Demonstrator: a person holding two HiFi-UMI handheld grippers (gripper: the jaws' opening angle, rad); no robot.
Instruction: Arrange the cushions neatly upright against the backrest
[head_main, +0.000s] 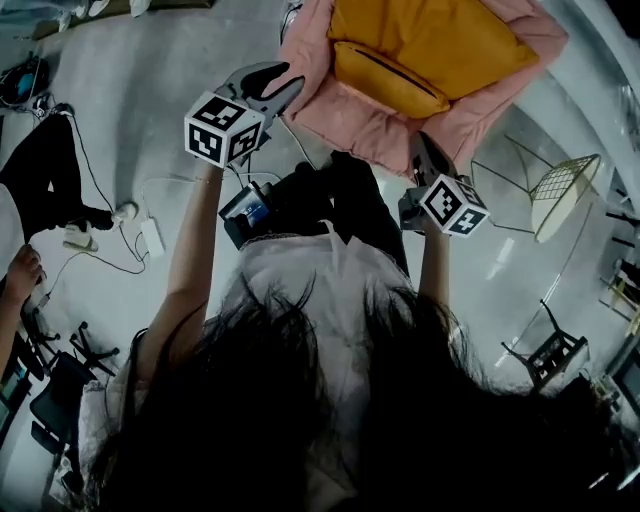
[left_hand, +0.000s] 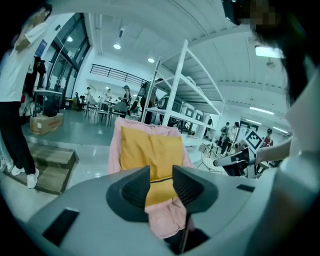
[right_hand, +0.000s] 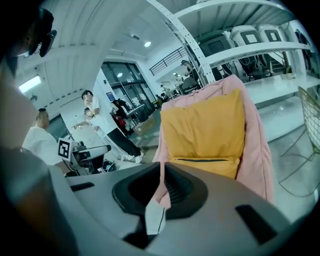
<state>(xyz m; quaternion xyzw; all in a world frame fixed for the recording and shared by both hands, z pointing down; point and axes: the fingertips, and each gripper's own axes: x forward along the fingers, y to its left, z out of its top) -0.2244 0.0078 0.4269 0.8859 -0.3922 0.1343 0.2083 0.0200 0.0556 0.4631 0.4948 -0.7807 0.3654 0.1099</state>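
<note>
Setting: large hall, glossy grey floor (head_main: 150, 130), white shelving (left_hand: 186, 80), people standing in the background.

Item 1: pink cushion (head_main: 370, 125), held up off the floor in front of the person, near edge towards them.

Item 2: yellow cushion (head_main: 440, 45), resting against the pink cushion's face, zip along its near edge.

Left gripper (left_hand: 161, 182): jaws part-way apart, closed on the pink cushion's near left corner.

Right gripper (right_hand: 161, 187): jaws tight together, pinching the pink cushion's edge beside a white label (right_hand: 154, 217).

Surroundings: wire chair (head_main: 565, 195) to the right; power strip (head_main: 150, 237) and cables on the floor to the left.
</note>
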